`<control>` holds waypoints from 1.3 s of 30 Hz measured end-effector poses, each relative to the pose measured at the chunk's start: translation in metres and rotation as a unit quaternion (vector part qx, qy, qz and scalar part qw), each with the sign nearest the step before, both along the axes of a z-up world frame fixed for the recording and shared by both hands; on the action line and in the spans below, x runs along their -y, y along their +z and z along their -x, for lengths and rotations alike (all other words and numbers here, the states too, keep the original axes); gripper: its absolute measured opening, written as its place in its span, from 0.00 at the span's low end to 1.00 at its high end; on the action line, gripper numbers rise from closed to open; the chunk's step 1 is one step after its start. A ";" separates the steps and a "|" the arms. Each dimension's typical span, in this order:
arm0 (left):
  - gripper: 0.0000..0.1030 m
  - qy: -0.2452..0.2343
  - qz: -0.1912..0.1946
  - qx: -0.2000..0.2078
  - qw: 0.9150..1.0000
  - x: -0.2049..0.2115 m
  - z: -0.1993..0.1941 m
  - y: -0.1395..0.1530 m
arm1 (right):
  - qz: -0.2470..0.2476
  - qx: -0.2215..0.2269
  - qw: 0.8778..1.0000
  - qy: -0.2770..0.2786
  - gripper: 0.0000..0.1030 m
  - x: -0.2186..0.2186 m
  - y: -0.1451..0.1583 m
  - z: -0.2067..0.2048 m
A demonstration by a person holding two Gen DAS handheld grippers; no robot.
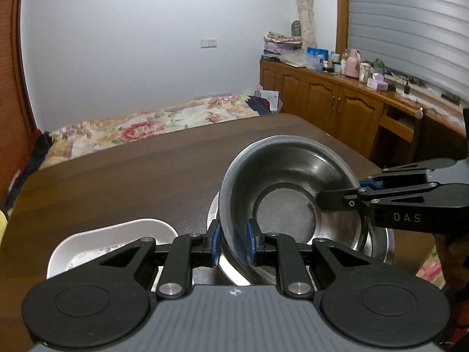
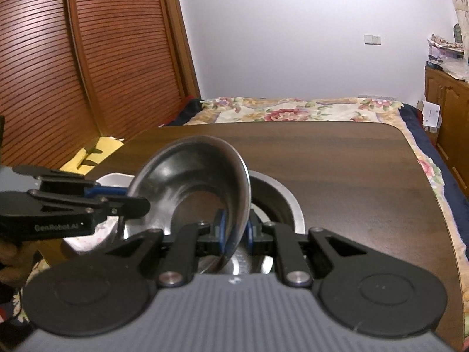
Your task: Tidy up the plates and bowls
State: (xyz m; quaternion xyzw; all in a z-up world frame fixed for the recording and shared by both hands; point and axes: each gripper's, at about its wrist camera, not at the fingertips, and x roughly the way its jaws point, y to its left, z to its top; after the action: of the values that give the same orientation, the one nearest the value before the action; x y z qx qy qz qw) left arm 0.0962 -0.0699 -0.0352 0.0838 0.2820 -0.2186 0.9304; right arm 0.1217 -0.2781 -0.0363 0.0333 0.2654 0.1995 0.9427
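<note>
A steel bowl (image 1: pixel 287 187) is held tilted above a second steel bowl (image 1: pixel 378 243) that rests on the brown table. My left gripper (image 1: pixel 233 242) is shut on the tilted bowl's near rim. My right gripper (image 1: pixel 337 193) comes in from the right and is shut on the bowl's opposite rim. In the right wrist view the tilted bowl (image 2: pixel 193 182) sits between the right gripper's (image 2: pixel 236 234) blue pads, the lower bowl (image 2: pixel 281 199) lies under it, and the left gripper (image 2: pixel 129 199) clamps the left rim. A white dish (image 1: pixel 111 240) sits on the table to the left.
The brown table (image 1: pixel 132 182) stretches away beyond the bowls. A bed with a floral cover (image 2: pixel 293 111) stands behind it. Wooden cabinets (image 1: pixel 337 102) with clutter line the right wall. A louvred wooden door (image 2: pixel 73 58) stands at the left.
</note>
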 end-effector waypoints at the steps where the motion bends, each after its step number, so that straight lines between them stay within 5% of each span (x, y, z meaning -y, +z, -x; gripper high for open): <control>1: 0.18 -0.001 -0.005 0.004 1.000 0.002 0.001 -0.001 | 0.004 0.002 1.000 -0.001 0.15 0.000 -0.001 0.001; 25: 0.19 0.000 0.018 0.008 1.000 -0.001 0.002 -0.001 | 0.011 0.037 0.999 -0.024 0.23 0.011 0.002 0.016; 29: 0.37 0.008 0.033 0.016 0.999 -0.005 0.006 0.002 | 0.006 0.054 0.998 -0.036 0.26 0.013 0.006 0.022; 35: 0.53 0.027 0.055 0.022 0.998 -0.013 0.007 -0.003 | 0.006 0.075 0.996 -0.042 0.51 0.013 0.002 0.027; 39: 0.57 0.034 0.056 0.022 0.998 -0.013 0.007 -0.009 | 0.007 0.072 0.996 -0.052 0.53 0.014 -0.005 0.024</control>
State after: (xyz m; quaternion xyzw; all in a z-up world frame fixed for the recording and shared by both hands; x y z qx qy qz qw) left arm 0.0890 -0.0566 -0.0444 0.0264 0.2517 -0.2008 0.9464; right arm 0.0980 -0.2922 -0.0409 0.0260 0.1963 0.1502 0.9686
